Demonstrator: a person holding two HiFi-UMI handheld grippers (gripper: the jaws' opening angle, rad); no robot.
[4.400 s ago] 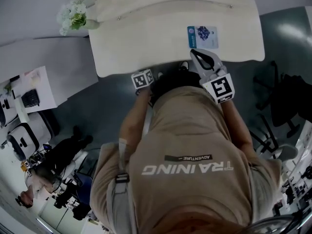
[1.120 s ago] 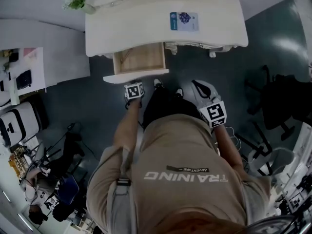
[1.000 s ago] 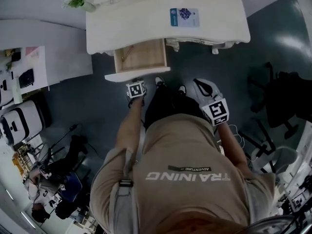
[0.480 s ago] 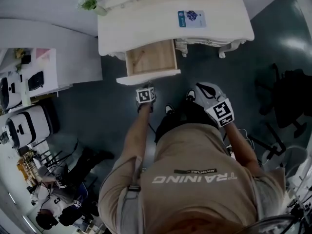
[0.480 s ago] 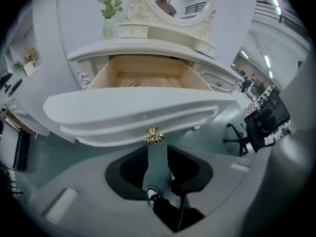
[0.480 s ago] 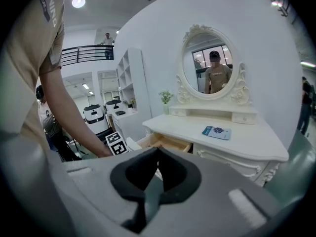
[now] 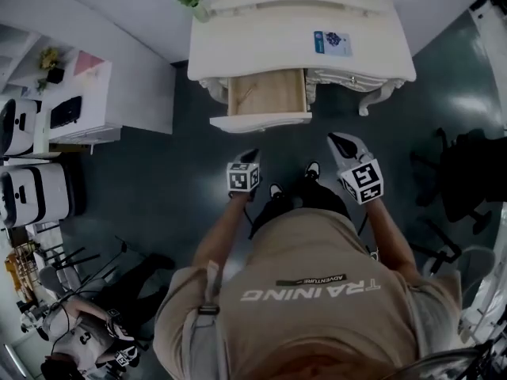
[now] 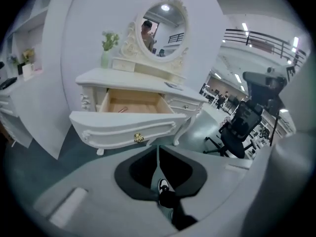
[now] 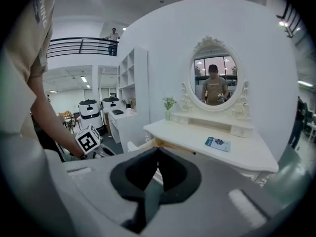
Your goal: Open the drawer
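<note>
Drawer [image 7: 265, 93] is seen pulled out of the desk [image 7: 261, 46], ahead of and well apart from left gripper [image 7: 250, 157]; its jaws have just been closing on nothing, handle [image 8: 138, 138] judged released. Right gripper [image 7: 339, 142] is seen with jaws together, empty, unused.

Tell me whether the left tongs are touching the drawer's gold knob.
Apart. The left gripper view shows the left tongs, just closed on nothing, held back from the gold knob, with bare floor between them.
</note>
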